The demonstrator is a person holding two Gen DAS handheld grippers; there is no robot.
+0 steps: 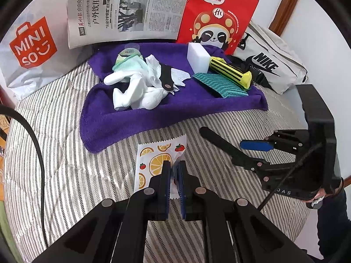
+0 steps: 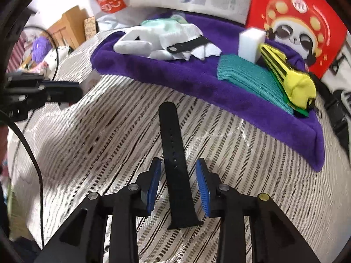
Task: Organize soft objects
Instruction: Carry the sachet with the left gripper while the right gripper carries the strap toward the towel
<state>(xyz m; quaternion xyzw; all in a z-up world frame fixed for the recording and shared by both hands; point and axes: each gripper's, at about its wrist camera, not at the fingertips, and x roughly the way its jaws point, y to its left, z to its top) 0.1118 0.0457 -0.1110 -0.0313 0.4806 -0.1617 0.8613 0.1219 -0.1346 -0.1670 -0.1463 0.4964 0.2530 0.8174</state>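
I hold the fruit-print paper sachet clenched in my left tool, right tool released around the black rubber strap, both short of the loaded purple plush towel.

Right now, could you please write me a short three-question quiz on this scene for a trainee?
1. True or false: the right gripper is clamped on the black strap.
2. Which thing is the left gripper shut on? A) white sponge block B) fruit-print packet C) teal cloth
3. Fill in: the white gloves lie on the purple ____.

Key
1. False: the strap lies on the striped cover between open jaws, untouched.
2. B: the fruit-print packet.
3. Towel: the purple towel.
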